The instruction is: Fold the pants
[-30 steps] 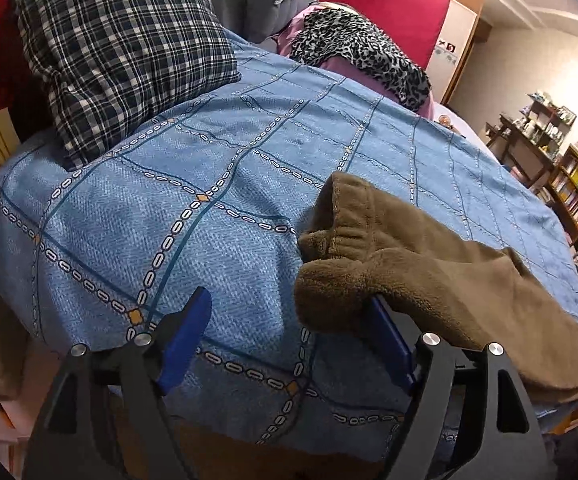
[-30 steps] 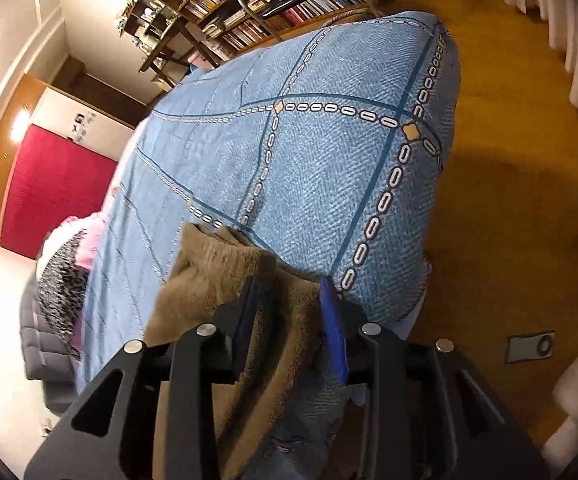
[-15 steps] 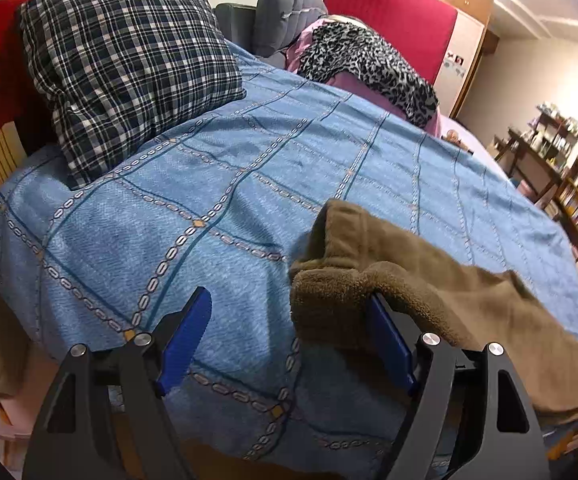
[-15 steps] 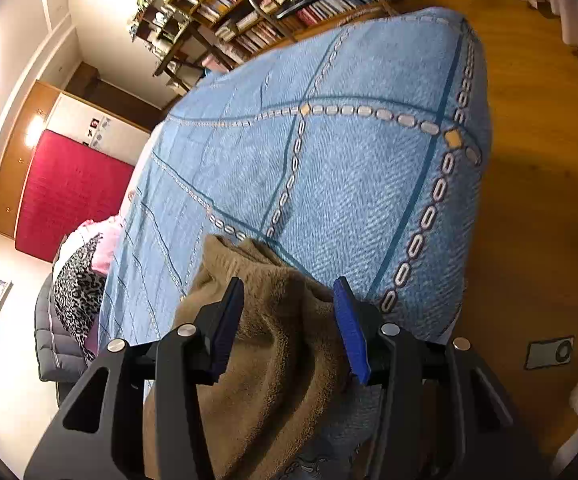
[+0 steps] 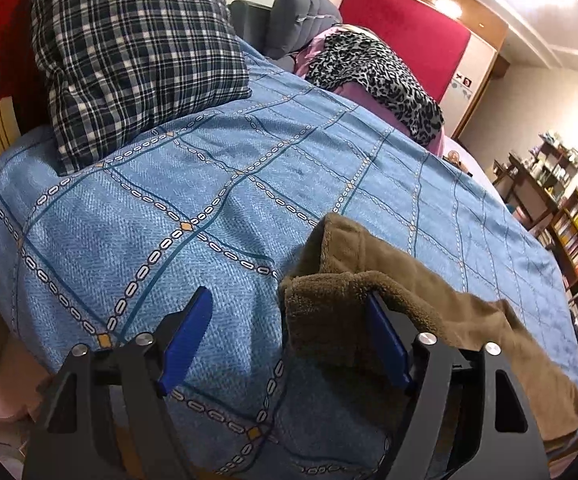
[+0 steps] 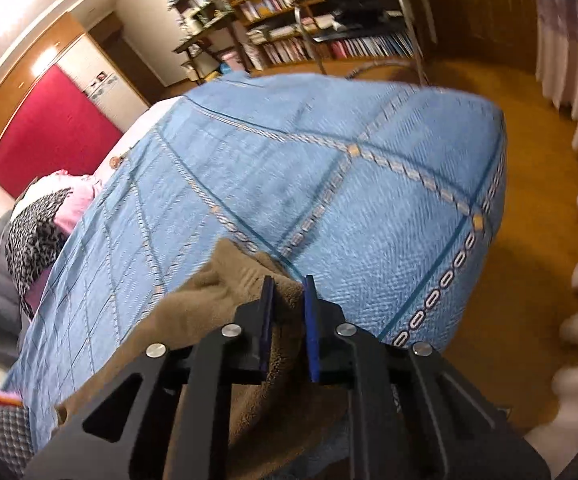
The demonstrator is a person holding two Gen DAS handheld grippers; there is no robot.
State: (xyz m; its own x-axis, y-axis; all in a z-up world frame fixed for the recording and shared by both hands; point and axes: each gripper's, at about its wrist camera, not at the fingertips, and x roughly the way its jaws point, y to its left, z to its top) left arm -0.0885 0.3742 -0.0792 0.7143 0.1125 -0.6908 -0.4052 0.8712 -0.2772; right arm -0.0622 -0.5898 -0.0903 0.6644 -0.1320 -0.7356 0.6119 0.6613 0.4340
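Currently: brown fleece pants (image 5: pixel 369 292) lie along near edge of bed with blue chain-pattern quilt (image 5: pixel 209 208). Left gripper (image 5: pixel 289 332) jaws spread wide; pants end bunched between them, draped over right blue finger pad, left pad clear of cloth. Right gripper (image 6: pixel 288 312) jaws clamped on other pants end (image 6: pixel 225 280). Dark plaid pillow (image 5: pixel 129 52) at bed head; leopard-print cloth (image 5: pixel 373 76) at far side.

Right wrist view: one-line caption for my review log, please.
Right gripper pinches the brown pants at the edge of the blue bedspread.
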